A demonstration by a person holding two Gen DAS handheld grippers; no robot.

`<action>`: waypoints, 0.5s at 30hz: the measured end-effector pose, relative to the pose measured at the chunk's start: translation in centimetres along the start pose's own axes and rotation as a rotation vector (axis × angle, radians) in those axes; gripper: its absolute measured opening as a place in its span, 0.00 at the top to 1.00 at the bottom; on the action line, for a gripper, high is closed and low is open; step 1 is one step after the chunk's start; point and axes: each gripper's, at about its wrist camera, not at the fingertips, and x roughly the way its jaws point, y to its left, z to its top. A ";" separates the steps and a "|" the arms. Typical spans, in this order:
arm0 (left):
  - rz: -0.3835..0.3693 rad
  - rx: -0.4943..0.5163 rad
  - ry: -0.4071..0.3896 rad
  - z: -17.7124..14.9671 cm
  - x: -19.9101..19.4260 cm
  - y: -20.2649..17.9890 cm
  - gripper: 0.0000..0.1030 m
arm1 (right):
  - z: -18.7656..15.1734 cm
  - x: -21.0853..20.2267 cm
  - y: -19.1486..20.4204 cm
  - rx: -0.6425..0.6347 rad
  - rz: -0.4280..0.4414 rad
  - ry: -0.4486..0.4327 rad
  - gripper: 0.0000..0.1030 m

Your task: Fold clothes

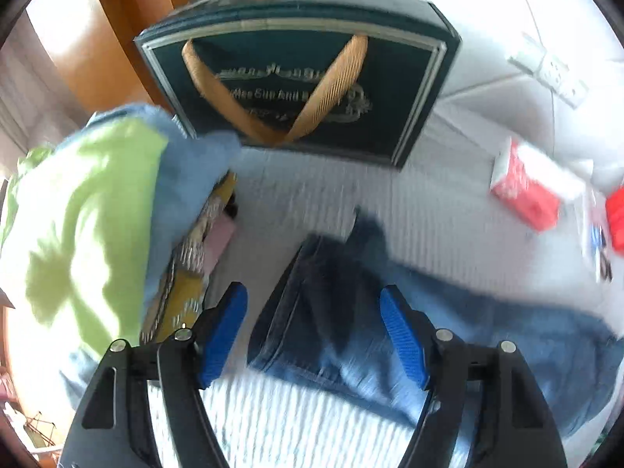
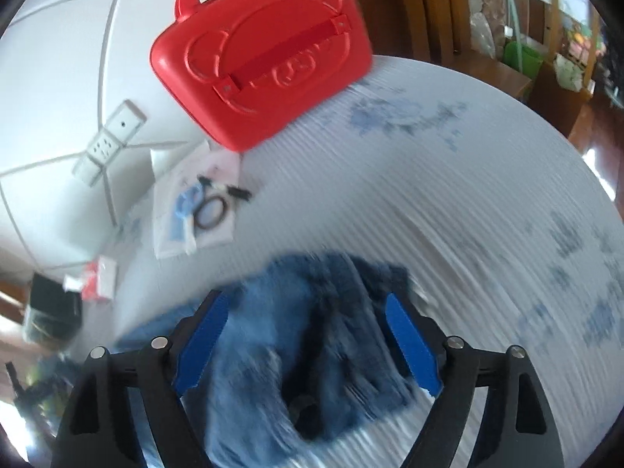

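A pair of blue jeans [image 1: 351, 323] lies on the white ribbed bedcover [image 1: 331, 191]. In the left wrist view my left gripper [image 1: 316, 331] hangs over one end of the denim, its blue pads [image 1: 224, 335] spread wide with cloth below them, not pinched. The right wrist view shows the jeans [image 2: 308, 335] bunched and blurred under my right gripper [image 2: 308, 339], also open, its pads [image 2: 411, 345] standing apart above the fabric. Neither gripper holds anything.
A pile of other clothes, green and light blue [image 1: 97, 210], sits left of the jeans. A dark green gift bag [image 1: 300, 78] stands behind. A red case [image 2: 261, 54], a packet with cables [image 2: 199, 202] and red boxes [image 1: 526, 187] lie further off on the bed.
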 end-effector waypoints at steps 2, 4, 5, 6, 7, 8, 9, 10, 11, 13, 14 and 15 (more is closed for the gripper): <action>0.008 0.015 0.015 -1.6 1.0 0.2 0.32 | -1.6 -0.1 -1.1 -0.002 -0.040 0.023 0.55; 0.028 0.023 0.022 -2.5 2.9 -0.5 0.32 | -2.9 0.3 -2.5 0.022 -0.050 0.056 0.65; 0.032 0.019 0.023 -2.7 3.8 -0.8 0.32 | -3.2 0.4 -3.0 0.030 -0.059 0.060 0.65; 0.025 0.008 0.019 -2.8 4.5 -0.9 0.32 | -3.5 0.5 -3.5 0.038 -0.068 0.065 0.65; 0.015 0.000 0.011 -2.8 4.9 -1.0 0.32 | -3.5 0.6 -3.8 0.039 -0.071 0.066 0.64; 0.007 -0.003 0.002 -2.7 5.2 -1.3 0.32 | -3.6 0.7 -4.1 0.039 -0.074 0.068 0.57; 0.000 0.004 0.001 -2.5 5.8 -2.0 0.32 | -3.5 1.0 -4.2 0.036 -0.072 0.073 0.48; -0.010 0.009 0.015 -2.3 6.4 -2.4 0.32 | -3.5 1.4 -4.0 0.025 -0.066 0.083 0.42; -0.020 0.013 0.030 -2.2 7.0 -2.9 0.32 | -3.4 2.1 -3.6 0.007 -0.060 0.100 0.30; -0.036 0.019 0.078 -2.5 8.4 -3.9 0.42 | -3.6 3.5 -3.1 -0.019 -0.075 0.118 0.15; -0.036 0.027 0.080 -2.7 8.5 -4.3 0.48 | -3.7 4.2 -2.8 -0.029 -0.081 0.130 0.15; -0.036 0.035 0.082 -2.9 8.7 -4.7 0.79 | -4.0 5.1 -2.4 -0.047 -0.090 0.153 0.25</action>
